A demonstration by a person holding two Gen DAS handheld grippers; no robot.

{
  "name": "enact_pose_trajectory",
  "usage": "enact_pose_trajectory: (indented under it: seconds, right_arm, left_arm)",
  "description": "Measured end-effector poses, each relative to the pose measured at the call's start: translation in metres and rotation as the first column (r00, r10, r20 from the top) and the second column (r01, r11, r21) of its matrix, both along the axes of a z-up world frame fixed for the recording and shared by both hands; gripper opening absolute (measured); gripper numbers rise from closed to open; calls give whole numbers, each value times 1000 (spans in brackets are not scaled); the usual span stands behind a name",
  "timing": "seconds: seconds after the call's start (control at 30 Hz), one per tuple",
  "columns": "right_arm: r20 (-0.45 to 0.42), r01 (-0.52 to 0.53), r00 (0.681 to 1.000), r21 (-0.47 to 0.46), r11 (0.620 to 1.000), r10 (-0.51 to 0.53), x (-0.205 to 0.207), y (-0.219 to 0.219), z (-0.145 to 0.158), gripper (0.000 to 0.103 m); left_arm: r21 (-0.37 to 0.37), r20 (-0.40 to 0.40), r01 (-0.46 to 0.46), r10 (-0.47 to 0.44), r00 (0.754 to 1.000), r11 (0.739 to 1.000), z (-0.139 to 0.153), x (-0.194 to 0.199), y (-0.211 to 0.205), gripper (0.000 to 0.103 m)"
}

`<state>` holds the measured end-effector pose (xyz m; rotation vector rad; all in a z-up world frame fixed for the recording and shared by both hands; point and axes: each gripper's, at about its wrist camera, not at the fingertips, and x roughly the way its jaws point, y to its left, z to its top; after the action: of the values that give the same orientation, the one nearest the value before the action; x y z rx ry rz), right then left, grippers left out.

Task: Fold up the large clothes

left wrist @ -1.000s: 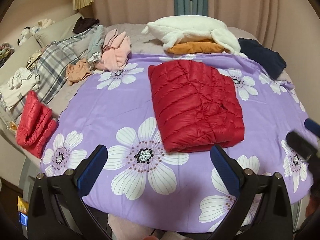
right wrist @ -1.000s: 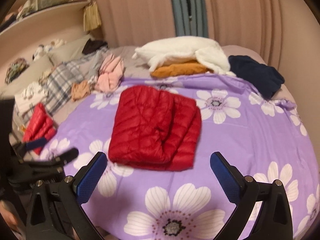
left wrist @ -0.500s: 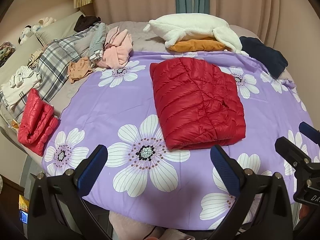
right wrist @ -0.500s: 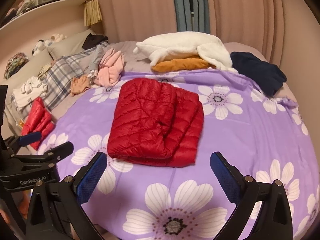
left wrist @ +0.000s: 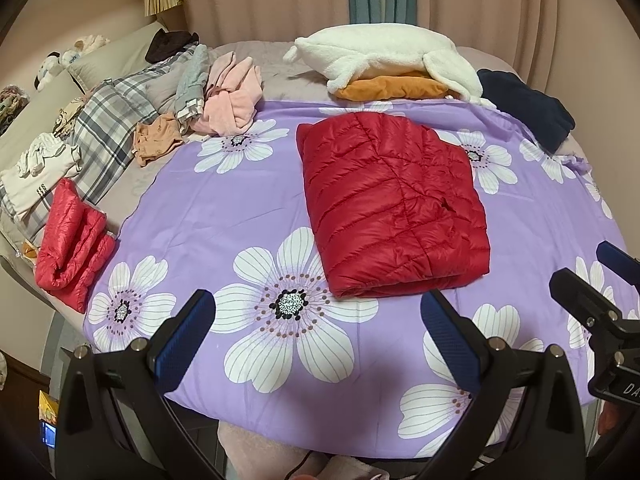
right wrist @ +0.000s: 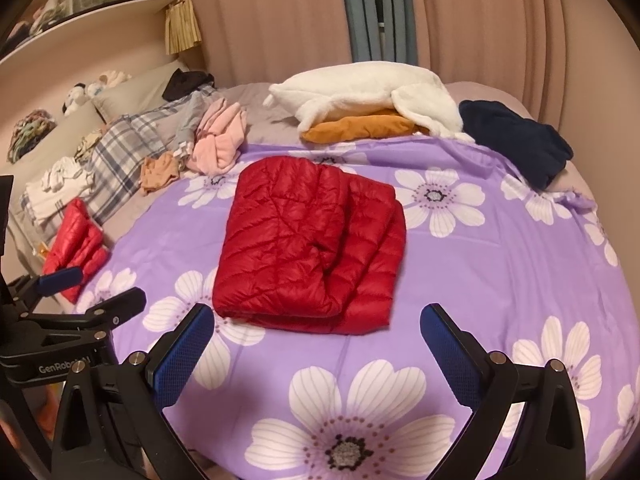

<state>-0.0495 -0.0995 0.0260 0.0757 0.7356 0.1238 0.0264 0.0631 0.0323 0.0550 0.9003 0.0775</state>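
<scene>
A red quilted down jacket (left wrist: 392, 204) lies folded into a rectangle on the purple flowered sheet (left wrist: 224, 208); it also shows in the right wrist view (right wrist: 308, 248). My left gripper (left wrist: 316, 332) is open and empty, above the sheet's near edge, short of the jacket. My right gripper (right wrist: 316, 344) is open and empty, just in front of the jacket's near edge. The right gripper shows at the right edge of the left wrist view (left wrist: 600, 296), and the left gripper at the left of the right wrist view (right wrist: 80, 292).
A second folded red jacket (left wrist: 72, 240) lies at the bed's left edge. Pink (left wrist: 232, 100), plaid (left wrist: 108, 128) and tan (left wrist: 156, 140) clothes are piled at back left. A white fleece on an orange garment (left wrist: 384, 60) and a navy garment (left wrist: 528, 108) lie at the back.
Both grippers drew back slightly and steadied; the right gripper's earlier motion blur is gone. The jacket has not moved.
</scene>
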Motion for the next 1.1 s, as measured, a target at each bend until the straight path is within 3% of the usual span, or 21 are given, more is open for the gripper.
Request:
enact_pose_trajectory:
  seconds: [1.1]
  right_arm:
    - [-6,-10,1000,-2,1000,10,1,2,-1,102]
  left_arm:
    - [-4,-9,25,-25,1000,1000,1,3,0,103]
